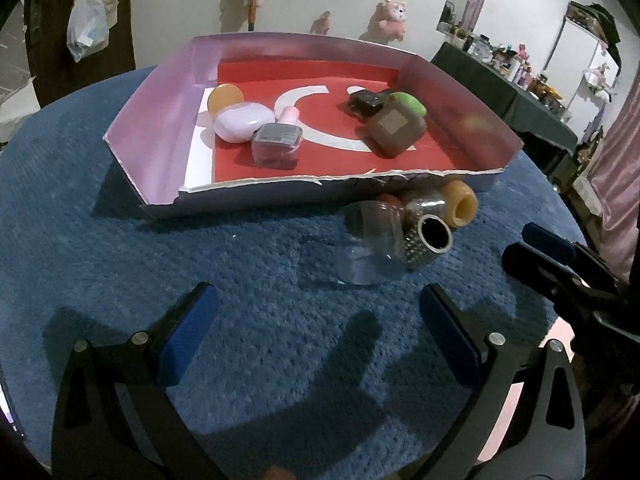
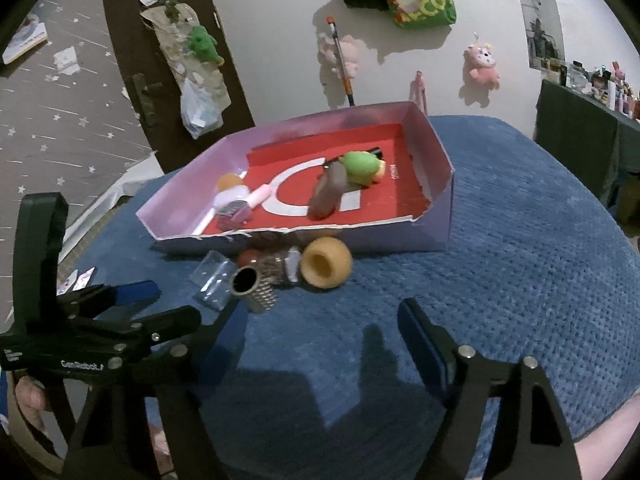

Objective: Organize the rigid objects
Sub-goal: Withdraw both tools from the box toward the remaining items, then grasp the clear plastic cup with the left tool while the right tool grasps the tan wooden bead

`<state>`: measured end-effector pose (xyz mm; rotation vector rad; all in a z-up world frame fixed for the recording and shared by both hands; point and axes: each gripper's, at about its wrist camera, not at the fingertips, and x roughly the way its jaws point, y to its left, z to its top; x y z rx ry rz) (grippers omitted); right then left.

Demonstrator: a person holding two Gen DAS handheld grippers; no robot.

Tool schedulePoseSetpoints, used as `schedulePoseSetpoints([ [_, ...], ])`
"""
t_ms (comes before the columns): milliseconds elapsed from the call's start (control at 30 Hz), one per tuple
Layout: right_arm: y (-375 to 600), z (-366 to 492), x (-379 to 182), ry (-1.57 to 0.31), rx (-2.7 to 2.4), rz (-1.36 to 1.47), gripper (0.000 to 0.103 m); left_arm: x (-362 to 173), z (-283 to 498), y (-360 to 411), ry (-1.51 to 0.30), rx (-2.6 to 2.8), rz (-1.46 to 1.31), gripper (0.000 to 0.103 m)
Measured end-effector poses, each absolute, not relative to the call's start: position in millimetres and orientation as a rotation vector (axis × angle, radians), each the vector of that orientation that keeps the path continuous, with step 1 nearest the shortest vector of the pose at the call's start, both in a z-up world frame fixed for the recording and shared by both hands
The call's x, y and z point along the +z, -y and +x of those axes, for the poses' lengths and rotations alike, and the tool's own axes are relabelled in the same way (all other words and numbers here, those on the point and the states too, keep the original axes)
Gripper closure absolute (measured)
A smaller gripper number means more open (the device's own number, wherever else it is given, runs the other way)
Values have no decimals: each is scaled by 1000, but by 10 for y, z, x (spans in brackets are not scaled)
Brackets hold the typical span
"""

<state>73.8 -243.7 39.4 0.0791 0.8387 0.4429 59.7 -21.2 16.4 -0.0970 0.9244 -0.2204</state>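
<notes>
- Left gripper (image 1: 316,320): fingers wide, nothing between them, tilted down at the blue carpeted table (image 1: 120,240).
- Just in front of the shallow pink cardboard tray (image 1: 160,92), a loose cluster lies on the table: clear plastic cup (image 1: 368,240), knurled metal cylinder (image 1: 428,244), tan hollow ring (image 1: 460,202).
- My call: straddle one piece only, squarely.
- Right gripper (image 2: 320,320): fingers part-open, empty, angled down toward the cluster.

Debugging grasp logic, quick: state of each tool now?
Left tool: open, holding nothing, above the blue cloth.
Right tool: open, nothing between its fingers.
</notes>
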Motion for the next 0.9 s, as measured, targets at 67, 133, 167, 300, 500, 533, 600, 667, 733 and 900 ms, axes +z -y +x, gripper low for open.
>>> schedulePoseSetpoints([
  [67,2445,818,372,-848,424,77,28,137,636,217,-930,-216,-97,1],
  [133,2460,896,346,-861,405,76,28,122,677,221,-932,-210,-95,1],
  [167,2462,947,333,-869,397,76,30,118,692,225,-934,-210,-95,2],
  [300,2432,1122,261,-898,376,65,33,100,753,255,-940,-211,-92,2],
  [500,2381,1197,240,-909,410,68,33,95,825,291,-939,-212,-84,2],
  [533,2372,1205,243,-909,417,72,33,94,840,297,-938,-213,-83,2],
  [600,2352,1228,250,-909,425,74,33,99,861,310,-938,-213,-82,2],
  [667,2333,1266,247,-909,417,65,33,99,889,315,-939,-213,-82,2],
  [733,2326,1297,243,-914,415,72,33,100,921,323,-940,-207,-76,2],
  [900,2298,1344,218,-926,414,76,33,97,976,308,-937,-194,-83,2],
])
